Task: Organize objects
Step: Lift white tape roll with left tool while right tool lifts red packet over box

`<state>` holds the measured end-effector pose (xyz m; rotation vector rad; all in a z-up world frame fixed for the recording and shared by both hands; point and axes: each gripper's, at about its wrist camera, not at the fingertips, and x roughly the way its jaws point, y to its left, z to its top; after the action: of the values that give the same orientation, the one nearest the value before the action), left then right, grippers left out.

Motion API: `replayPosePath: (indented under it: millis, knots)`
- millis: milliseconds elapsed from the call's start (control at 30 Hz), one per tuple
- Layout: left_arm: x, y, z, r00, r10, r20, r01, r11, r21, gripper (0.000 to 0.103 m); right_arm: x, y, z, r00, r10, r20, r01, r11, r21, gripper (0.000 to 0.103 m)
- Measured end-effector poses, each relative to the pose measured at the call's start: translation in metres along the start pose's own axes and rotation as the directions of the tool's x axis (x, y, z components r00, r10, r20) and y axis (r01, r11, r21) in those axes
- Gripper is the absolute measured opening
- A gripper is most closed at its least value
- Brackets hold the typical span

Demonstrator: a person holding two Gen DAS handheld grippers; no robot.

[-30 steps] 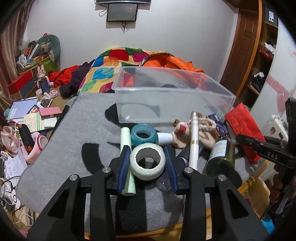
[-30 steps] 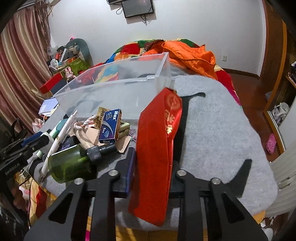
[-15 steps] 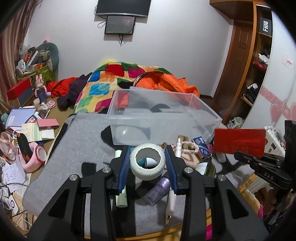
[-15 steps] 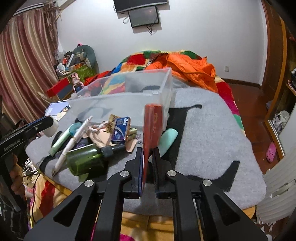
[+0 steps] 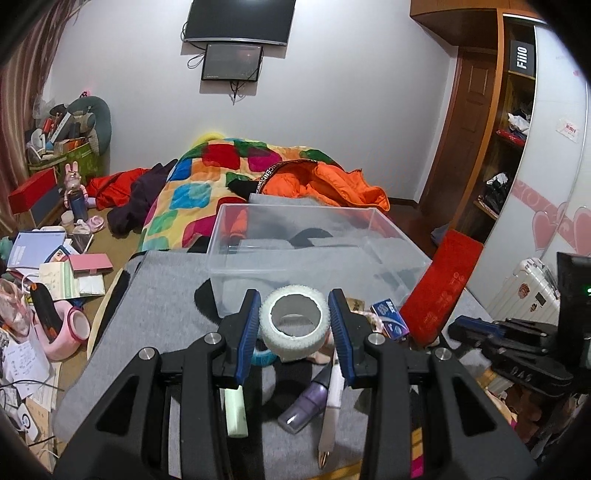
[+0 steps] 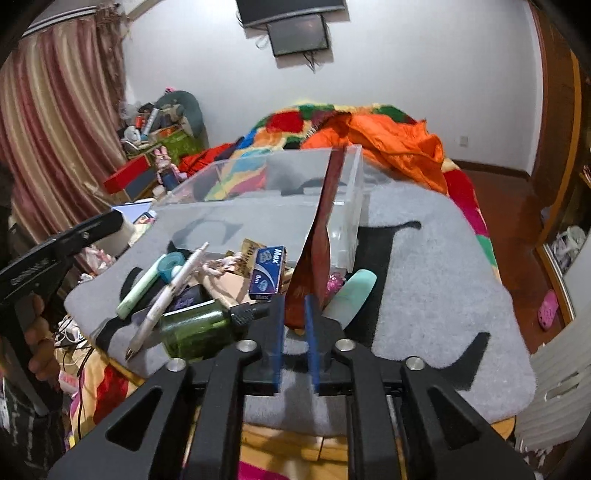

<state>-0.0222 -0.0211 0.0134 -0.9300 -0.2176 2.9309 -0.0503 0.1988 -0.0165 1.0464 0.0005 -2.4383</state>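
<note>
Left hand-held gripper (image 5: 293,323) clamps a nubbly white tape ring (image 5: 294,323); right hand-held gripper (image 6: 294,302), opening, pinches a flat red envelope (image 6: 320,236).

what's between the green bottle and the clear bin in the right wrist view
In the right wrist view, a blue Max box and a tan packet with a pink cord lie between the green bottle and the clear bin.

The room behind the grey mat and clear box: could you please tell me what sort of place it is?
Most likely a lived-in bedroom: a bed with a patchwork quilt, a wall-mounted television, and an open wardrobe by the wooden door.
</note>
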Motion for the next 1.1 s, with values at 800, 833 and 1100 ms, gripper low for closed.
replayPosePath:
  millis: [800,833,1100]
  knots:
    - [0.047,0.001,0.051,1.000,0.006,-0.009,-0.006,1.000,0.030,0.037,0.007,-0.005,0.017,0.999,0.019,0.042,-0.020,1.000,0.017,0.019]
    - [0.048,0.002,0.054,1.000,0.009,-0.008,-0.009,0.999,0.031,0.037,0.003,-0.004,0.020,0.998,0.023,0.056,-0.024,1.000,0.012,0.019]
    - [0.062,0.003,0.066,0.999,0.031,-0.013,-0.030,0.998,0.047,0.037,-0.021,0.007,0.061,0.985,0.049,0.165,-0.044,0.998,-0.039,0.019]
